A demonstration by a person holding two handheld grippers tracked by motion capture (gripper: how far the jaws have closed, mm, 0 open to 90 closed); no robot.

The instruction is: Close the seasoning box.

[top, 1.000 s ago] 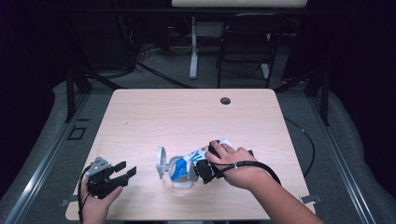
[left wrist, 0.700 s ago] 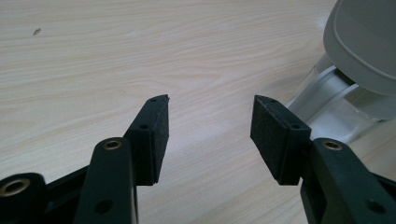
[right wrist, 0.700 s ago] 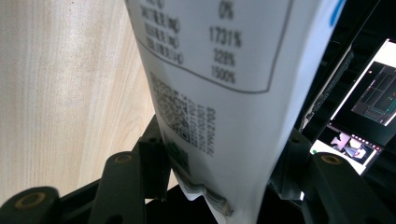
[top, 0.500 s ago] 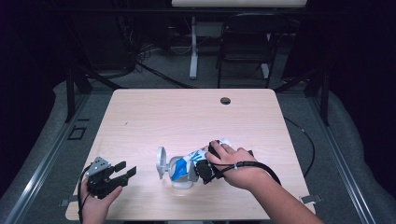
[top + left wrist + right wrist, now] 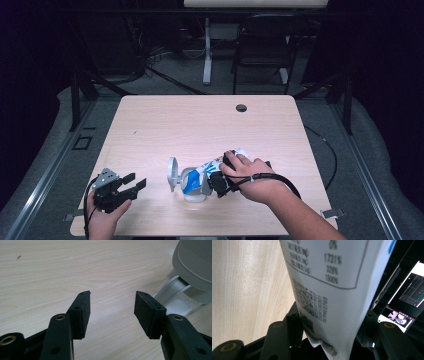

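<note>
A white and blue packet (image 5: 201,172) lies tilted over a clear container (image 5: 194,192) whose round grey lid (image 5: 172,172) stands flipped up at its left. My right gripper (image 5: 218,183) is shut on the packet's near end, with a hand on top of it. In the right gripper view the packet (image 5: 329,277), printed with a table and a square code, fills the gap between the jaws of the right gripper (image 5: 329,318). My left gripper (image 5: 136,180) rests open and empty near the table's front left. In the left gripper view the left gripper (image 5: 113,296) points toward the container (image 5: 175,295) and its lid (image 5: 195,262).
The wooden table (image 5: 200,125) has a dark cable hole (image 5: 241,108) near its far edge. A chair (image 5: 265,50) and a desk leg stand beyond the table. A lit monitor (image 5: 409,295) appears behind the packet in the right gripper view.
</note>
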